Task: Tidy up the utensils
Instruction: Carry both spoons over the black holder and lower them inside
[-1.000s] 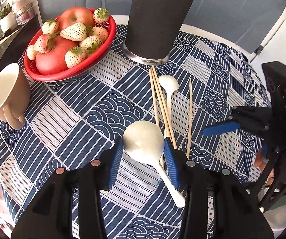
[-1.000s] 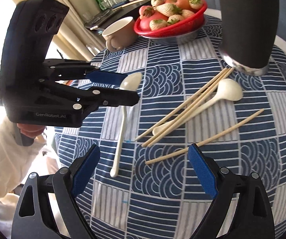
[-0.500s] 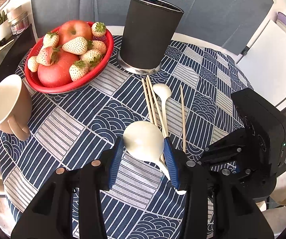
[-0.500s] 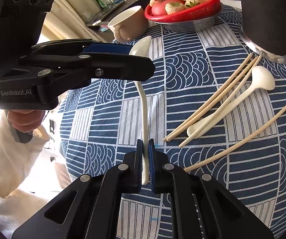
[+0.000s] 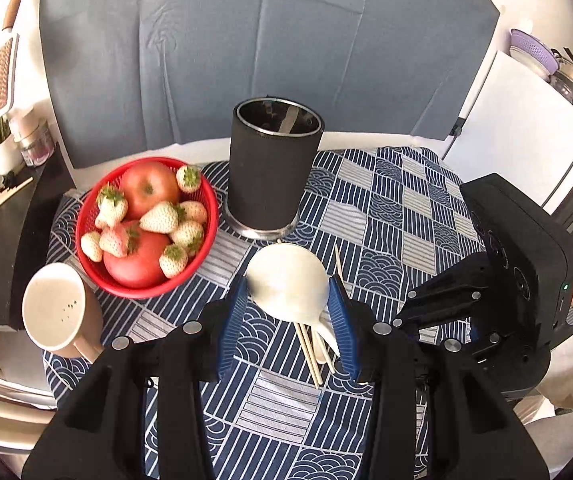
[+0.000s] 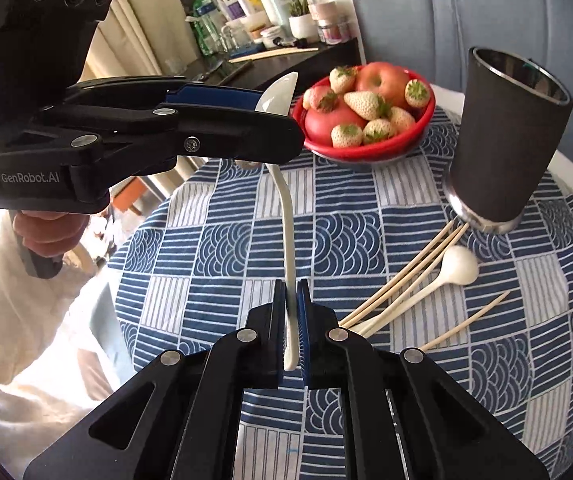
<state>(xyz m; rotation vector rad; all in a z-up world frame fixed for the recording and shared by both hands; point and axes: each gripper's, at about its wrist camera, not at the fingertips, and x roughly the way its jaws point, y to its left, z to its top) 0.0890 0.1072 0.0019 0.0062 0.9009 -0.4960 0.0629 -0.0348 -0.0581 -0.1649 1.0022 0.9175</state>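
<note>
**Inspector A:** We start nearest the lens. Our right gripper [image 6: 291,320] has its pads pressed together on the lower handle of the white ladle-style spoon [image 6: 288,240], which hangs in the air above the patterned tablecloth [image 6: 214,248].

**Inspector B:** Agreed. Our left gripper [image 5: 288,320] has the bowl of that same spoon between its blue pads [image 5: 230,328]. Whether those pads are pressing the bowl or merely flanking it, we cannot tell from either view. So the spoon is certainly carried at the handle, perhaps at both ends, and touches no surface.

**Inspector A:** Next out: on the cloth lie a second white spoon [image 6: 442,280] and a loose set of wooden chopsticks [image 6: 410,272], three lying together beside that spoon and one [image 6: 470,322] a little apart. None is gripped.

**Inspector B:** Beyond them stands the black utensil holder [image 6: 502,148], upright, its steel-lined mouth open. The interior that shows holds nothing we can identify, though part is hidden.

**Inspector A:** Farther left, the red fruit bowl [image 5: 86,220] and a beige mug [image 5: 58,312]; neither concerns the task.

**Inspector B:** Our judgement: the work is at an early stage. No utensil is confirmed stored; one spoon is in transit, and one spoon and four chopsticks remain to be collected and stood in the holder.
</note>
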